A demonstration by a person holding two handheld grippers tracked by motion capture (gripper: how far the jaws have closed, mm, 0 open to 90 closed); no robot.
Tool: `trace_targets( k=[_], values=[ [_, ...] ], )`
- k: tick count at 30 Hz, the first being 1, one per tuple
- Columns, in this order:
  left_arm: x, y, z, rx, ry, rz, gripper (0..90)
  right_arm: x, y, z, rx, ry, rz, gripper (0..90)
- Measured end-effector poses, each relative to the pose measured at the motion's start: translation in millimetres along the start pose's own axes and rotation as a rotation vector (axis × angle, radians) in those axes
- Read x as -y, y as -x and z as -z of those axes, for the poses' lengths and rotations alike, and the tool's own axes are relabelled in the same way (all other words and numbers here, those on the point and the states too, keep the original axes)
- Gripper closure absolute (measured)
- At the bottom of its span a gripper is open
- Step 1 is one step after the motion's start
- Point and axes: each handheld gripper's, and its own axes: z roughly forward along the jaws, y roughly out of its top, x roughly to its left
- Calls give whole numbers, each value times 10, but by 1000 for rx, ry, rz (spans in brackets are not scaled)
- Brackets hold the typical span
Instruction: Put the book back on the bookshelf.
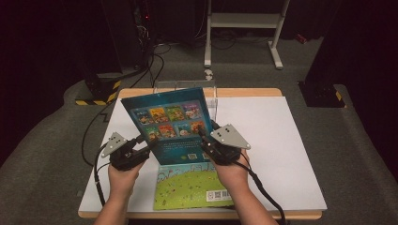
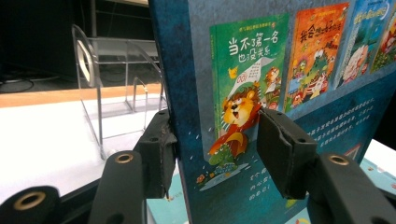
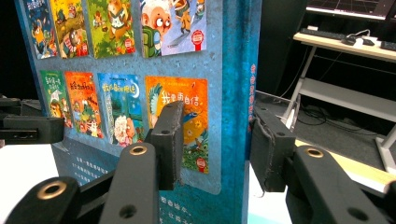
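1. While the left gripper [image 1: 146, 146] clamps the blue book [image 1: 171, 123] at its left edge, keep that hold firm.
2. Held upright above the table [image 1: 277, 140], the book should stay level.
3. Likewise, the right gripper [image 1: 205, 136], half-closed on the spine edge, should rise evenly toward the clear rack [image 1: 212, 96].

A lab or recording studio, dim and grey-carpeted. The wooden table [image 1: 248, 92] carries a white mat [image 1: 277, 140]; at 12 o'clock beyond it stands a white metal frame [image 1: 244, 21], at 11 o'clock dark equipment with cables [image 1: 141, 28], and hazard-striped base plates [image 1: 98, 96] sit at 10 and 2 o'clock.
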Motion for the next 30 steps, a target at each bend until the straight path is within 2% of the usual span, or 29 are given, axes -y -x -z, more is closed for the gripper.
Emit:
trace_targets(
  k=[4, 5, 6, 8, 14, 19, 22, 30],
  values=[
    [-31, -35, -3, -13, 7, -31, 486, -7, 9, -67, -9, 1, -10, 576],
    [-38, -46, -8, -18, 15, -22, 486, -6, 7, -95, -15, 0, -15, 576],
    [-50, -74, -2, -20, 6, -42, 486, -3, 1, -122, -18, 1, -18, 576],
    [-76, -125, -4, -29, 9, -50, 487, 0, -18, -174, -24, 1, -19, 576],
    [-157, -289, -21, -54, 19, -51, 486, -46, -91, -382, -37, -10, -16, 575],
    [-243, -394, -106, -61, 21, -69, 485, -93, -120, -550, -27, -1, -14, 572],
    [-276, -440, -197, -52, 26, -49, 485, -119, -106, -617, -15, 1, -23, 571],
    [-345, -589, -393, -42, -1, -67, 483, -126, -75, -784, 12, 2, -27, 572]
  ],
)
